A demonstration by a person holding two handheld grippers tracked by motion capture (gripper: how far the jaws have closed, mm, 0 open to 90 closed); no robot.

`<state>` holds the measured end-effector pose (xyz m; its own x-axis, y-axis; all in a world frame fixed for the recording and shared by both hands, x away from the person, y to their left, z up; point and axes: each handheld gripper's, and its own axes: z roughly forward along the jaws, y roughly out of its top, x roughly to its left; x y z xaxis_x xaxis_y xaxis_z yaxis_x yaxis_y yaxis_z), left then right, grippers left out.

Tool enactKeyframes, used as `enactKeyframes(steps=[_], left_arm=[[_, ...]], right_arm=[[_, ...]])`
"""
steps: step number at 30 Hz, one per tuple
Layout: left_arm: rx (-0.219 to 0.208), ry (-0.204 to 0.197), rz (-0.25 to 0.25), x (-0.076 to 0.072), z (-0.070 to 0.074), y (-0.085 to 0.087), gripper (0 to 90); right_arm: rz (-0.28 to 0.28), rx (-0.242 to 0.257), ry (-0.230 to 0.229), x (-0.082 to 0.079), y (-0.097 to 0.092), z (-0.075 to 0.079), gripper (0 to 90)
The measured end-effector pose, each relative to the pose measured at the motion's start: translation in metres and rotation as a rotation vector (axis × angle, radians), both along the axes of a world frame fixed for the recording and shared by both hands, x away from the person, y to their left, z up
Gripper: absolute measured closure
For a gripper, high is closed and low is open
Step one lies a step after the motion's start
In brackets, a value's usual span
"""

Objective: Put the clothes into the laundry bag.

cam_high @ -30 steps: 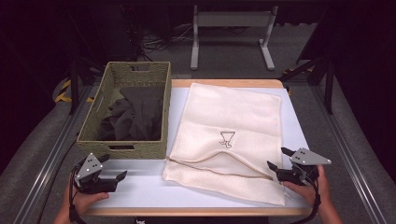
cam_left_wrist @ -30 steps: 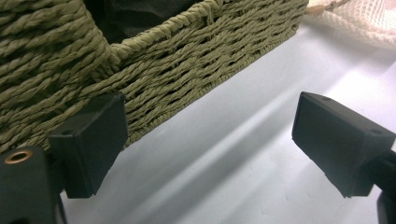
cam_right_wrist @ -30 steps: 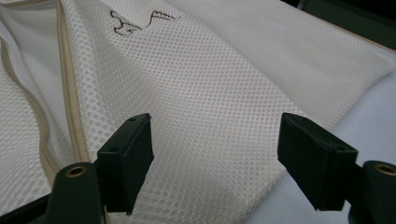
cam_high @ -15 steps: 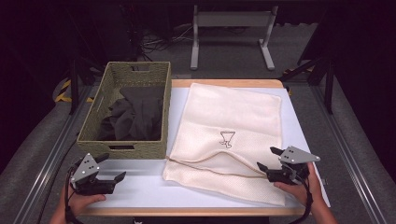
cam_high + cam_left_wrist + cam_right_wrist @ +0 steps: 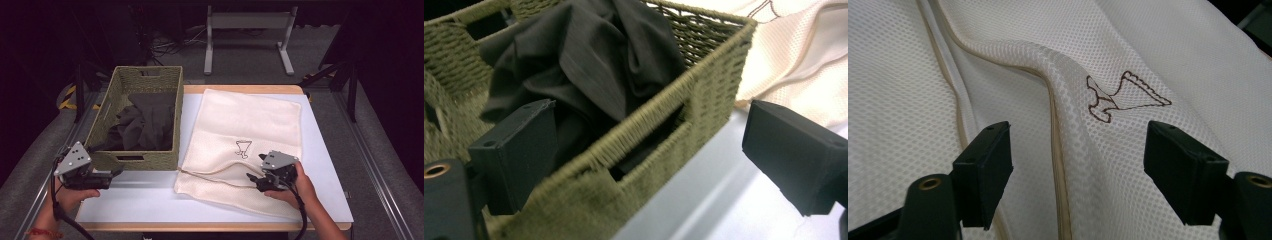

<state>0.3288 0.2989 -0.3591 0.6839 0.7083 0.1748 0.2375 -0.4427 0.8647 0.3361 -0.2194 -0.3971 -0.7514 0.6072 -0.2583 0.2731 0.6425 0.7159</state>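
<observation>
Left tool [image 5: 116, 173] hangs at the near corner of the woven basket [image 5: 145, 162], its jaws spread wide and holding nothing; in the left gripper view one jaw sits inside the rim over the dark garment [image 5: 589, 60] and the other outside above the pale worktop [image 5: 135, 200]. That crumpled garment lies in the basket, untouched. To the right, the cream mesh laundry bag [image 5: 250, 120] lies flat on the worktop just beside the basket, its near edge rumpled into a raised fold along the beige hem. Right tool [image 5: 252, 179] hovers over that fold with jaws apart, the ridge of mesh between them but not pinched.

Judging by this, the work looks to be at its start: probably the bag's mouth must be lifted open and the garment moved into it, and neither is done yet.

No readable writing shows; the bag bears one small brown outline emblem [image 5: 1120, 95], no words.
</observation>
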Motion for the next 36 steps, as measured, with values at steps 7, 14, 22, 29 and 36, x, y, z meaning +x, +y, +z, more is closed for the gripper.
enactKeyframes(steps=[7, 14, 22, 29, 36], left_arm=[[0.077, 0.058, -0.073, 0.037, 0.02, -0.013, 5.7], [0.166, 0.129, -0.088, 0.079, 0.029, -0.027, 4.7], [0.286, 0.218, -0.14, 0.121, 0.019, -0.039, 2.9], [0.396, 0.321, -0.169, 0.149, -0.003, -0.052, 1.6], [0.439, 0.472, -0.205, 0.165, -0.023, -0.064, 0.3]], right_arm=[[-0.01, -0.115, 0.052, 0.024, 0.027, -0.013, 58.1], [-0.001, -0.156, 0.059, 0.027, 0.035, -0.018, 83.6], [0.005, -0.127, 0.067, 0.024, 0.029, -0.019, 81.8], [0.018, -0.113, 0.08, 0.023, 0.026, -0.019, 79.7], [0.017, -0.116, 0.08, 0.023, 0.026, -0.02, 77.9]])
